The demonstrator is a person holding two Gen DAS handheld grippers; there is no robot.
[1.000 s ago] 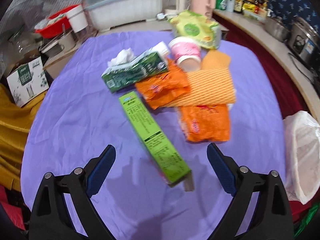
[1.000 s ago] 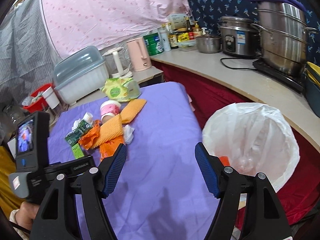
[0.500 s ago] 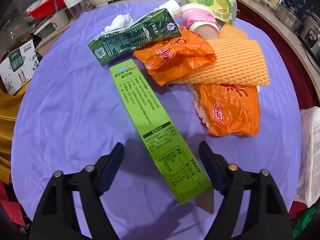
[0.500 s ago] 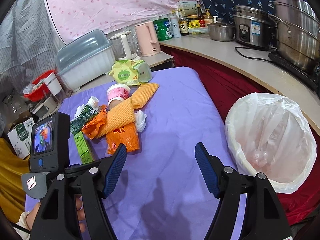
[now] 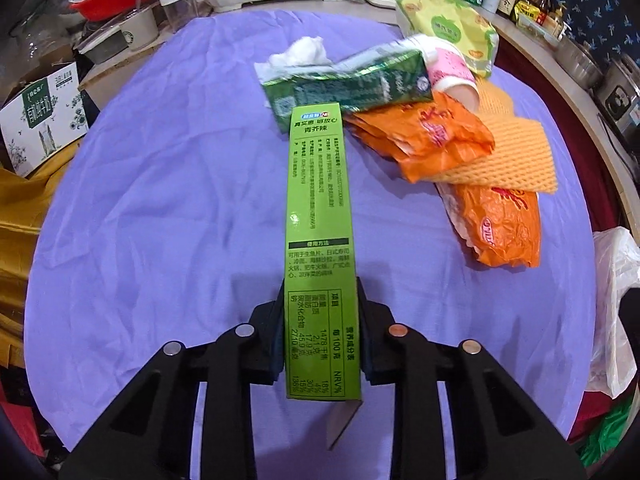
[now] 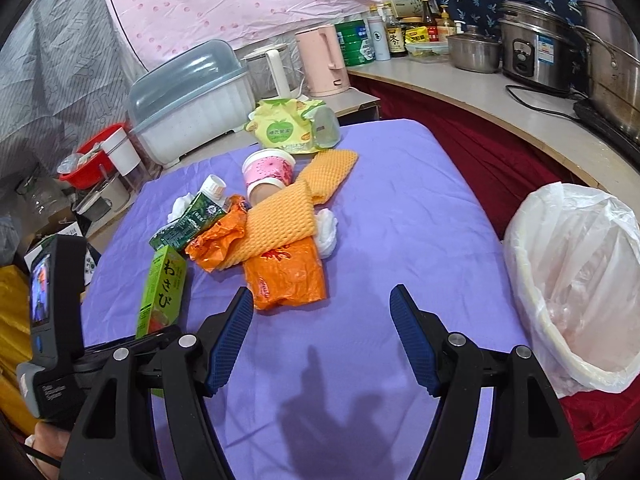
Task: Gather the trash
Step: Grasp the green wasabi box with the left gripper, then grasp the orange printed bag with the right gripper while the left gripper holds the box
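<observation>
My left gripper (image 5: pixel 320 336) is shut on the near end of a long green wasabi box (image 5: pixel 318 216), which points away over the purple table (image 5: pixel 160 220). The box also shows in the right wrist view (image 6: pixel 162 292). Beyond it lie a dark green drink carton (image 5: pixel 352 88), orange wrappers (image 5: pixel 500 228), an orange foam net (image 5: pixel 516 152), a pink cup (image 5: pixel 452 68) and white tissue (image 5: pixel 300 52). My right gripper (image 6: pixel 322 340) is open and empty above the table, in front of an orange wrapper (image 6: pixel 286 276). A white-lined trash bin (image 6: pixel 576 280) stands to its right.
A yellow-green snack bag (image 6: pixel 286 128) lies at the table's far edge. A white dish box (image 6: pixel 192 108), a pink kettle (image 6: pixel 322 60), bottles and steel pots (image 6: pixel 540 56) stand on the counters behind. A cardboard box (image 5: pixel 40 116) sits at the left.
My left gripper moved forward and shut on the green box, which now lines up with the fingers. The right gripper came closer to the trash pile, still open.
</observation>
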